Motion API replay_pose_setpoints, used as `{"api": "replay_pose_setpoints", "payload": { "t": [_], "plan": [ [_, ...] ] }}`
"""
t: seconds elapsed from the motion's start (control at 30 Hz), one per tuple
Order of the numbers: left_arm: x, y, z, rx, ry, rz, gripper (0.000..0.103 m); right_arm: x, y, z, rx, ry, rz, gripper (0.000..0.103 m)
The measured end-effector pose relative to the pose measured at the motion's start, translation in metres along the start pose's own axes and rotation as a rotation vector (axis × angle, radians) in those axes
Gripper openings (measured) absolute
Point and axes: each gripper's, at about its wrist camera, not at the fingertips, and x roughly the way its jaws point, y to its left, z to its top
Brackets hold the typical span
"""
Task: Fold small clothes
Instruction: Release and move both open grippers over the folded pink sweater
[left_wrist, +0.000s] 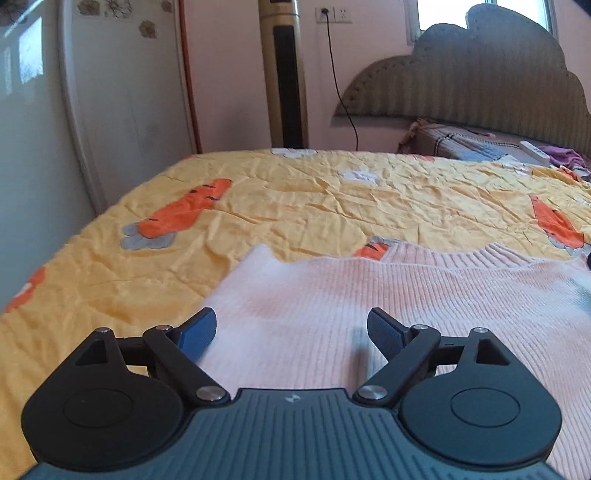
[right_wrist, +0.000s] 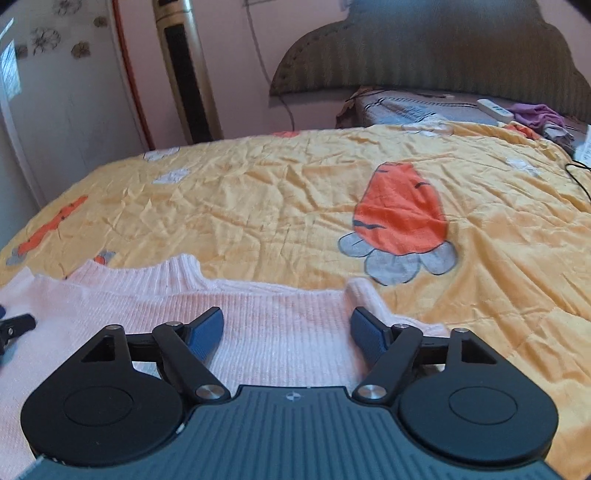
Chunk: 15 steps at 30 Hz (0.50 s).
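Observation:
A pale pink ribbed knit sweater (left_wrist: 369, 295) lies flat on a yellow bedspread with carrot prints (left_wrist: 295, 199). My left gripper (left_wrist: 291, 328) hangs open just above the sweater's left part, its blue pads wide apart with nothing between them. In the right wrist view the same sweater (right_wrist: 258, 314) shows its collar at the far edge and a folded sleeve end at the right. My right gripper (right_wrist: 287, 328) is open over the sweater's right part, nothing held. The tip of the left gripper pokes in at that view's left edge.
The yellow bedspread (right_wrist: 295, 192) stretches far beyond the sweater. A padded headboard (left_wrist: 480, 85), a pillow, a white remote (right_wrist: 495, 109) and purple cloth (right_wrist: 535, 114) lie at the far right. A tall gold fan tower (left_wrist: 284, 74) and a white wardrobe stand past the bed's left edge.

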Motion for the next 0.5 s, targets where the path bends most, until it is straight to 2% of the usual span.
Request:
{"api": "replay_pose_setpoints", "payload": {
  "t": [0.07,0.13,0.2,0.27,0.3,0.33,0.37,0.4,0.47,0.5],
  "plan": [
    [-0.031,0.016,-0.013,-0.025,-0.008,-0.013,0.091,-0.035,-0.018,-0.004,0.091,-0.066,0.011,0.078],
    [-0.056,0.034,-0.033,-0.052,-0.012,-0.009,0.091,-0.075,-0.034,-0.013,0.126,-0.104,0.02,0.096],
    [-0.063,0.045,-0.047,-0.065,0.026,0.016,0.091,-0.112,-0.055,-0.032,0.136,-0.144,0.02,0.1],
    [-0.059,0.05,-0.057,-0.08,0.078,0.029,0.091,-0.131,-0.078,-0.052,0.18,-0.107,0.012,0.088],
    [-0.055,0.049,-0.06,-0.091,0.096,0.016,0.091,-0.133,-0.087,-0.059,0.212,-0.063,0.009,0.074],
    [-0.052,0.049,-0.062,-0.112,0.11,-0.005,0.091,-0.131,-0.094,-0.065,0.237,-0.013,0.029,0.05],
    [-0.048,0.049,-0.062,-0.135,0.114,-0.015,0.091,-0.125,-0.098,-0.07,0.261,0.043,0.066,0.041],
    [-0.046,0.049,-0.061,-0.156,0.115,-0.023,0.087,-0.122,-0.101,-0.074,0.284,0.065,0.097,0.038],
    [-0.04,0.049,-0.06,-0.197,0.127,-0.072,0.052,-0.114,-0.1,-0.082,0.34,0.09,0.17,0.037],
    [-0.042,0.047,-0.057,-0.205,0.131,-0.069,0.046,-0.11,-0.1,-0.084,0.372,0.11,0.205,0.03]
  ]
}}
